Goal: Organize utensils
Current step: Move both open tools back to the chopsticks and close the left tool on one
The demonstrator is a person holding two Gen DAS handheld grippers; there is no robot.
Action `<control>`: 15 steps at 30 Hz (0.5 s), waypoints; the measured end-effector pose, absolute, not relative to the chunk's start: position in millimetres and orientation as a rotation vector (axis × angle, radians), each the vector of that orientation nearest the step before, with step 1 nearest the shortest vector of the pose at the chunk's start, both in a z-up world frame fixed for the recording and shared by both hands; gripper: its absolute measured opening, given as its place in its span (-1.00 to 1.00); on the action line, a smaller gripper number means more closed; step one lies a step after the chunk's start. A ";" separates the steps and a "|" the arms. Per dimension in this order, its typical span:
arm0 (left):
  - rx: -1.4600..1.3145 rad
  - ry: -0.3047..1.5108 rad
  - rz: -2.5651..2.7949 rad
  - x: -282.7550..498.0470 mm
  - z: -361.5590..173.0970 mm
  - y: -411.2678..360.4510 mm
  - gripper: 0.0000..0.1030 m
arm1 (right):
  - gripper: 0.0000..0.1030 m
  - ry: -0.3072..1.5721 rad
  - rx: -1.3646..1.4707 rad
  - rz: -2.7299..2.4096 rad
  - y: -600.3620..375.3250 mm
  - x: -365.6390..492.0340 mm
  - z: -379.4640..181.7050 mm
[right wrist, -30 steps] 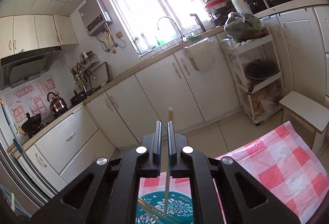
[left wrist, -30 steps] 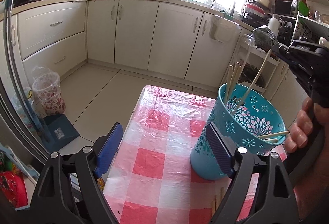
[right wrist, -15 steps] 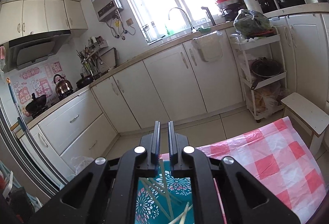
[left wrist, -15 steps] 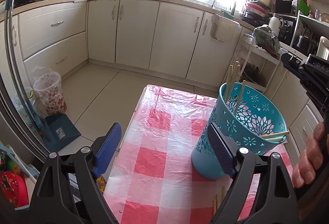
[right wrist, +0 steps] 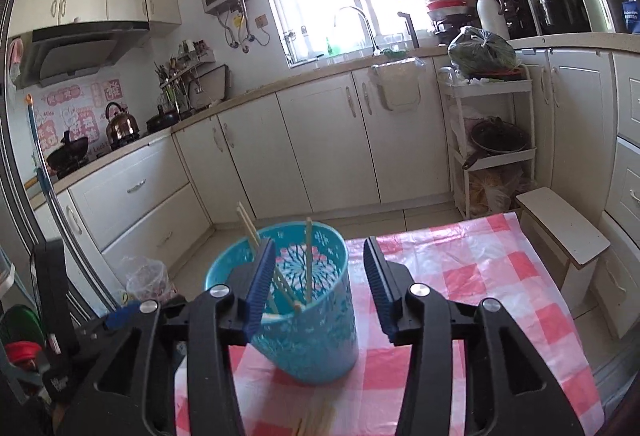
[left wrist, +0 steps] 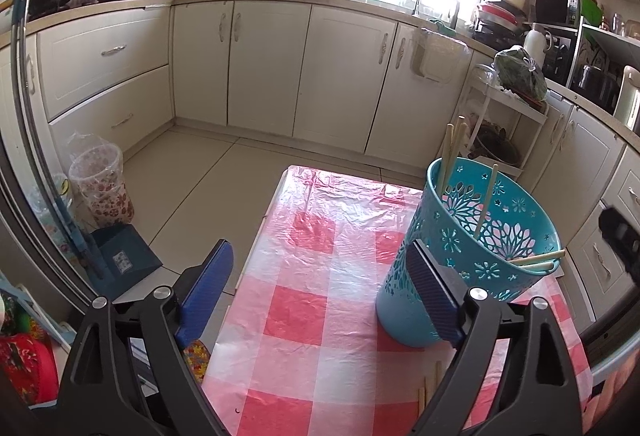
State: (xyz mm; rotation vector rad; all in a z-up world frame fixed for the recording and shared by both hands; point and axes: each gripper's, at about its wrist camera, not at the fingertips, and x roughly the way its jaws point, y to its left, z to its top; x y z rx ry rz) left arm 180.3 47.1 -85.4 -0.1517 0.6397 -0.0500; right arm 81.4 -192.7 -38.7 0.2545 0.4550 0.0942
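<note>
one table (left wrist: 304, 320) under a pink-and-white checked plastic cloth fills the lower part of both views, with cream kitchen cabinets (left wrist: 264, 64) behind it. on the cloth stands a teal cut-out bucket (left wrist: 460, 268), upright, with several pale chopsticks (left wrist: 486, 196) leaning inside it, some poking above the rim and a couple lying across the near edge. more loose chopsticks (right wrist: 316, 422) lie flat on the cloth just in front of the bucket. the left gripper (left wrist: 320, 292) is spread wide with nothing between its blue pads; its right pad sits just beside the bucket's wall, contact unclear. the right gripper (right wrist: 318, 286) has just been opening its jaws and now stands parted and empty, held near the bucket's rim, which shows between its pads.
</note>
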 end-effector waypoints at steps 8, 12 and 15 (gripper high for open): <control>-0.144 0.651 -0.047 181.1 -88.0 46.8 0.66 | 0.81 0.827 0.170 0.101 -188.9 93.4 -91.0; -0.146 0.651 -0.040 178.0 -88.0 48.2 0.67 | 0.85 0.893 0.176 0.163 -189.1 82.8 -100.7; -0.148 0.659 -0.038 173.1 -90.0 48.4 0.68 | 0.85 0.972 0.150 0.253 -180.9 72.9 -114.1</control>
